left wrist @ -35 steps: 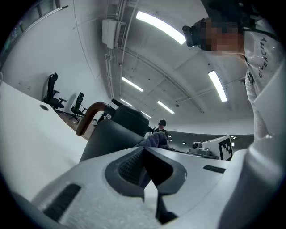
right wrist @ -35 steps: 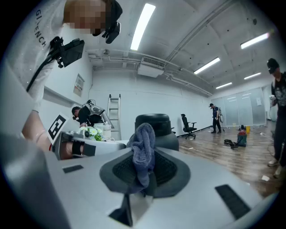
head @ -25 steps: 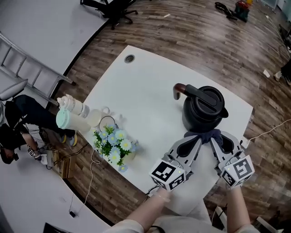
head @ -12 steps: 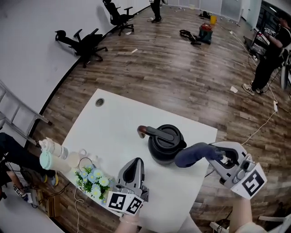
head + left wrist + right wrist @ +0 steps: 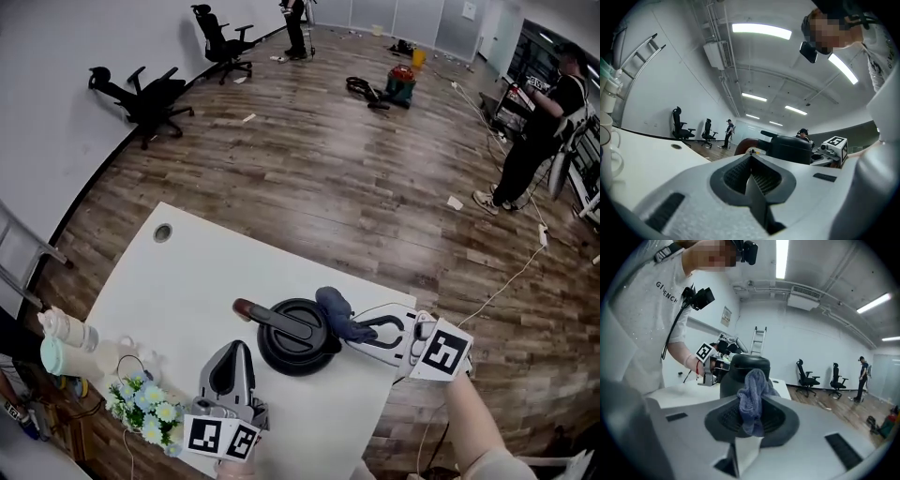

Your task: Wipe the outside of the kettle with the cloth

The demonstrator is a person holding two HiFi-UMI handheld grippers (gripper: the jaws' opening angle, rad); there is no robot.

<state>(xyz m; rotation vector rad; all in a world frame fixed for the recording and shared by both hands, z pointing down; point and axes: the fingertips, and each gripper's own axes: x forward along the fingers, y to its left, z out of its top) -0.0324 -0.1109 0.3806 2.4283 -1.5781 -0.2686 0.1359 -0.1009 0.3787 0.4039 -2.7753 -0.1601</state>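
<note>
Both right gripper [image 5: 358,330] jaws pinch the cloth [image 5: 334,307] beside the kettle [image 5: 289,345].

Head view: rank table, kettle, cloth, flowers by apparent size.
1. table
2. kettle
3. flowers
4. cloth, bunched up; close to the flowers, so that pair's order is unsure.

Left gripper [image 5: 232,349], right gripper [image 5: 361,330], seemingly closed

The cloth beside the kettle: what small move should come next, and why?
Probably slide the cloth down the side of the kettle: the right gripper is shut on it at the kettle's rim, while the left gripper, shut and empty, sits apart.
</note>
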